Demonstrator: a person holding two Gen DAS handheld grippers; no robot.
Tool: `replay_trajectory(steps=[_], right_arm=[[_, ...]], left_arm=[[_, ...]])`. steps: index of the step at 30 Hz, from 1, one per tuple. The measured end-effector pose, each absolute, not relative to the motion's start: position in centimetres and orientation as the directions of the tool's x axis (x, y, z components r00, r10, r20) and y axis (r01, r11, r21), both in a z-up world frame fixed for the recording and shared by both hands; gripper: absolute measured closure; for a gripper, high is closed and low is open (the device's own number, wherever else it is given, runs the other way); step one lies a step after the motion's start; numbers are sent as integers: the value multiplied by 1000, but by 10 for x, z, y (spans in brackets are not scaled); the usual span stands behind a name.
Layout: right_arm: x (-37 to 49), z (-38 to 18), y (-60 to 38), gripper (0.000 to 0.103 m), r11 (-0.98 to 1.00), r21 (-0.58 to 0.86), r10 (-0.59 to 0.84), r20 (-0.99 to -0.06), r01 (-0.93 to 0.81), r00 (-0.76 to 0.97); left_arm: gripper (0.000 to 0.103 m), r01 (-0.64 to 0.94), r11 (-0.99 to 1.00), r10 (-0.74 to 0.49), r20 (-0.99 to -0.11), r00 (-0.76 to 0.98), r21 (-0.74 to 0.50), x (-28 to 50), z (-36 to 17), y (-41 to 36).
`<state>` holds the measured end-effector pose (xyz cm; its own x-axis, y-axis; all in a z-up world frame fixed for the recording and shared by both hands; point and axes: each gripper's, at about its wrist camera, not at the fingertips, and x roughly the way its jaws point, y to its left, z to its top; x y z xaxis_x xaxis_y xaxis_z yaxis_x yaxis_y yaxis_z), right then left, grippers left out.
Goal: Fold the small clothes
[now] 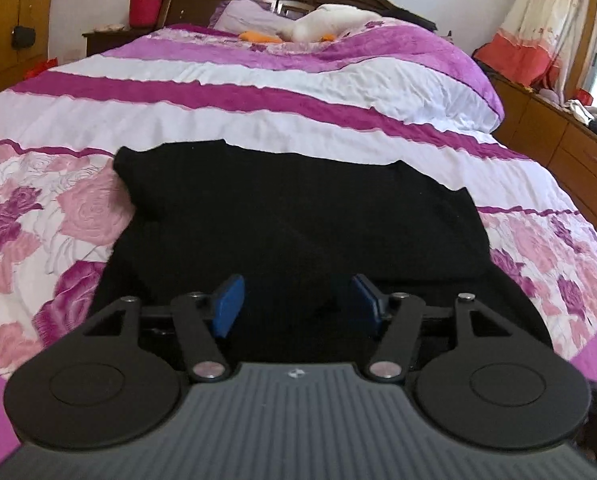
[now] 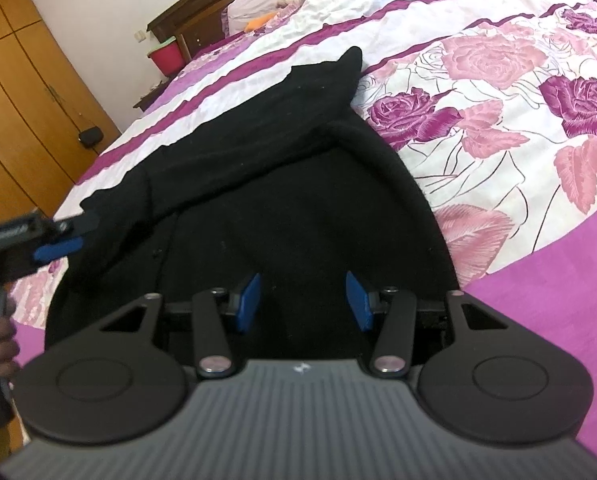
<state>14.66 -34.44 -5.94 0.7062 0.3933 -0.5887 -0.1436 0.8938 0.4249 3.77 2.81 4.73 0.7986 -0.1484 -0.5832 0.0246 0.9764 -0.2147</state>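
Note:
A black garment lies spread on the floral bedspread, with one part folded across it in the right wrist view. My left gripper is open and empty, its blue pads apart just above the garment's near edge. It also shows in the right wrist view at the garment's left edge, jaws apart. My right gripper is open and empty over the garment's near right part.
The bed has a purple and white striped quilt, pillows and a white plush toy by the dark headboard. A wooden dresser stands on the right, a wardrobe and a nightstand with a red bucket on the left.

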Motion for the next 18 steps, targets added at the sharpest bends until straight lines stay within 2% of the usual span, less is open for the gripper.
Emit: replay_trajectory(steps=[5,8,18], right_arm=[[144,-55,-339,53,905,397,380,-597,-151,706],[144,-49,-330,51,914,371,371,-600,-165,709],[157,-17,-265,50,895,287,447,-573,-342,687]], left_arm=[[36,-25,978,-96,-559,824,-205,4,55,55],[36,-94,983,-15,-568,823,-161,-10,56,74],[36,-290,956,207,-602,771,-43,-19,34,117]])
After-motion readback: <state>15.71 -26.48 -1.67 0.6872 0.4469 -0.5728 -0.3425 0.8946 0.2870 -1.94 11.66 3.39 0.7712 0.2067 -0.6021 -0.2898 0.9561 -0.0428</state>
